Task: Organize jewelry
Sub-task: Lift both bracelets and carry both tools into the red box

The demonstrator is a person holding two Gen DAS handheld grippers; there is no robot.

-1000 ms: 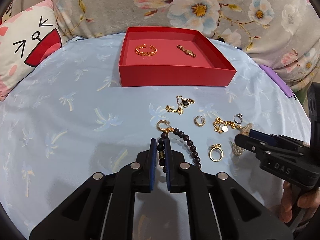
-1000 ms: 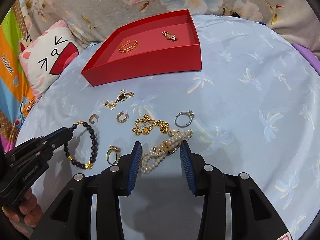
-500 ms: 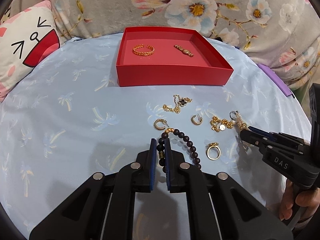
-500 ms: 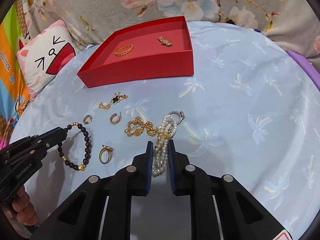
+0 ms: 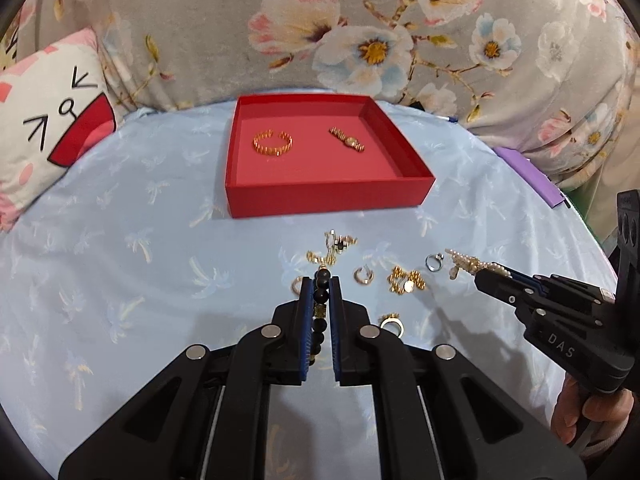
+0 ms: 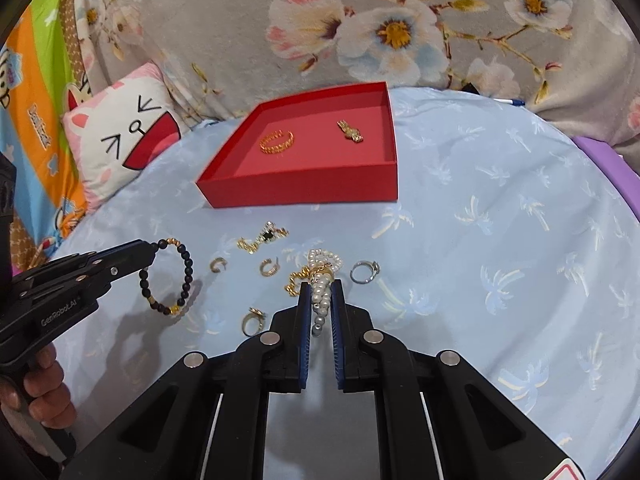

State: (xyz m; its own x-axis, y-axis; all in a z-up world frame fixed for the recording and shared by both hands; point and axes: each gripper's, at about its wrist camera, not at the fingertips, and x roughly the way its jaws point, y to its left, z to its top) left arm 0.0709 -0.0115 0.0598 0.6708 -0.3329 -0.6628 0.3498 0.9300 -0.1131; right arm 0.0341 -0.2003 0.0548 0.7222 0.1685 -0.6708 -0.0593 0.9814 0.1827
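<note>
centrally, left gripper [image 5: 320, 280] pinching a dark bead bracelet [image 6: 168, 276] with gold spacers; right gripper [image 6: 321, 284] pinching a white pearl bracelet [image 6: 323, 276], both above the tabletop [image 6: 500, 240]. red box [image 5: 320, 196] holds a gold chain ring [image 5: 272, 143] and a gold watch [image 5: 346, 139]. loose gold pieces [image 5: 406, 282] on the cloth are partly blurred.

My left wrist view rides low behind the left gripper [image 5: 320, 284], facing the red tray [image 5: 328, 196] nearly square-on. My right wrist view sits behind the right gripper [image 6: 320, 288], right of the tray [image 6: 304, 194], seeing it obliquely. Both sit close over the tabletop [image 5: 120, 248] and share the tray and the loose jewelry before it.
</note>
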